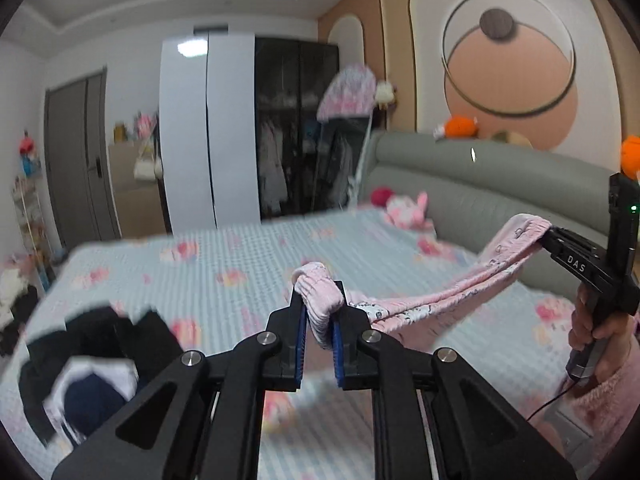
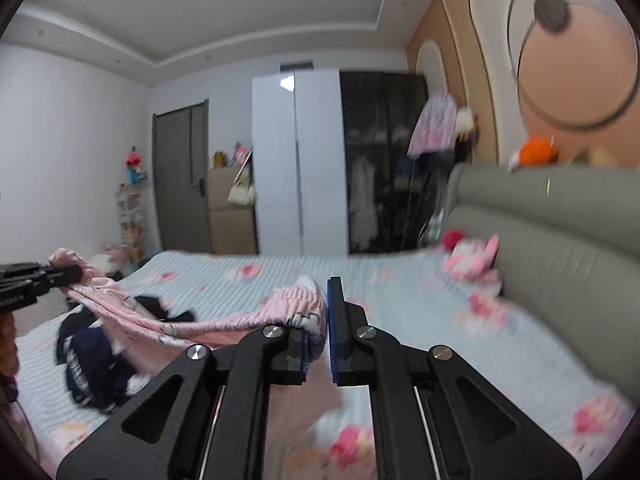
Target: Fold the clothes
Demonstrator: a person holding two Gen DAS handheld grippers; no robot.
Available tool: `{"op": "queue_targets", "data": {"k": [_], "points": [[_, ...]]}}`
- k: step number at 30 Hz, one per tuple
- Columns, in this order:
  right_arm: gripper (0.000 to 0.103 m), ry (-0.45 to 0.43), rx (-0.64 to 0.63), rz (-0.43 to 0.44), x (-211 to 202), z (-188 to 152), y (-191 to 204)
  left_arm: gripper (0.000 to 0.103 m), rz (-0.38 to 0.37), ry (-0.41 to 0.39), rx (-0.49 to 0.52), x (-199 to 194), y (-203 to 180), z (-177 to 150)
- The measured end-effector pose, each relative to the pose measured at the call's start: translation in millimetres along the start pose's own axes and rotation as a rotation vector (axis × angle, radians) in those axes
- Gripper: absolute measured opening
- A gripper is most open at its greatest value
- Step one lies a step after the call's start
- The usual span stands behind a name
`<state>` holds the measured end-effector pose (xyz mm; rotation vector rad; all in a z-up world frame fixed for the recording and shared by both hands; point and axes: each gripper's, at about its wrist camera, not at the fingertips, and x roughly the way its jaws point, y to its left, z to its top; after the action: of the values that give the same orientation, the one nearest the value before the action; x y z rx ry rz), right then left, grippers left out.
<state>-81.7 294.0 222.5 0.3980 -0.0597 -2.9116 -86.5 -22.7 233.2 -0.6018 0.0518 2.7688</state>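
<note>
A pink printed garment [image 1: 432, 292] hangs stretched between my two grippers, above the bed [image 1: 224, 264]. My left gripper [image 1: 320, 320] is shut on one gathered end of its elastic band. My right gripper [image 2: 320, 320] is shut on the other end of the pink garment [image 2: 168, 324]. In the left wrist view the right gripper [image 1: 548, 238] shows at the far right, held by a hand in a pink sleeve. In the right wrist view the left gripper [image 2: 76, 272] shows at the far left. The cloth sags between them and its lower part hangs down under the grippers.
A heap of dark and white clothes [image 1: 92, 368] lies on the bed's left part, also in the right wrist view [image 2: 96, 356]. A pink plush toy [image 1: 408, 210] lies by the grey padded headboard [image 1: 500, 184]. A wardrobe [image 1: 248, 128] and a door [image 1: 80, 160] stand beyond the bed.
</note>
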Motion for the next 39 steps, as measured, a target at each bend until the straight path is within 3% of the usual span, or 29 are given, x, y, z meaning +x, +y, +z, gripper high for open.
{"op": "queue_targets", "data": {"k": [2, 8, 10, 12, 14, 22, 25, 28, 30, 34, 38, 39], "points": [[0.004, 0.101, 0.048, 0.032, 0.9, -50.1, -0.4, 0.013, -0.001, 0.108, -0.058, 9.7, 5.2, -52.0], [0.006, 0.692, 0.229, 0.057, 43.9, -284.0, -0.6, 0.013, 0.011, 0.599, -0.377, 76.0, 32.9, -271.1], [0.008, 0.805, 0.253, 0.076, 45.6, -325.9, -0.1, 0.015, 0.021, 0.711, -0.435, 85.7, 35.2, -325.7], [0.01, 0.825, 0.25, 0.091, 38.8, -336.4, 0.3, 0.016, -0.007, 0.697, -0.479, 75.4, 36.9, -340.0], [0.021, 0.813, 0.239, 0.1, 32.4, -331.6, -2.4, 0.022, -0.045, 0.635, -0.523, 59.6, 41.6, -337.2], [0.027, 0.715, 0.222, 0.226, 0.1, -285.7, 1.5, 0.024, -0.146, 0.479, -0.725, 39.5, 80.8, -331.5], [0.048, 0.748, 0.226, 0.256, -0.8, -286.3, -1.4, 0.035, -0.166, 0.525, -0.703, 51.3, 70.3, -343.9], [0.048, 0.823, 0.084, 0.111, 8.2, -298.7, 5.7, 0.036, -0.101, 0.637, -0.621, 67.2, 53.5, -358.7], [0.048, 0.818, 0.12, 0.092, 3.8, -302.2, -1.4, 0.033, -0.03, 0.705, -0.566, 74.3, 46.0, -366.3], [0.048, 0.748, 0.251, 0.096, -7.6, -291.4, -21.2, 0.031, -0.012, 0.675, -0.582, 57.4, 52.4, -361.2], [0.05, 0.67, 0.387, 0.223, -8.8, -276.9, -34.5, 0.031, -0.114, 0.58, -0.666, 53.4, 61.2, -350.4], [0.05, 0.673, 0.396, 0.218, -4.6, -276.1, -34.2, 0.031, -0.128, 0.573, -0.673, 58.8, 60.9, -349.9]]}}
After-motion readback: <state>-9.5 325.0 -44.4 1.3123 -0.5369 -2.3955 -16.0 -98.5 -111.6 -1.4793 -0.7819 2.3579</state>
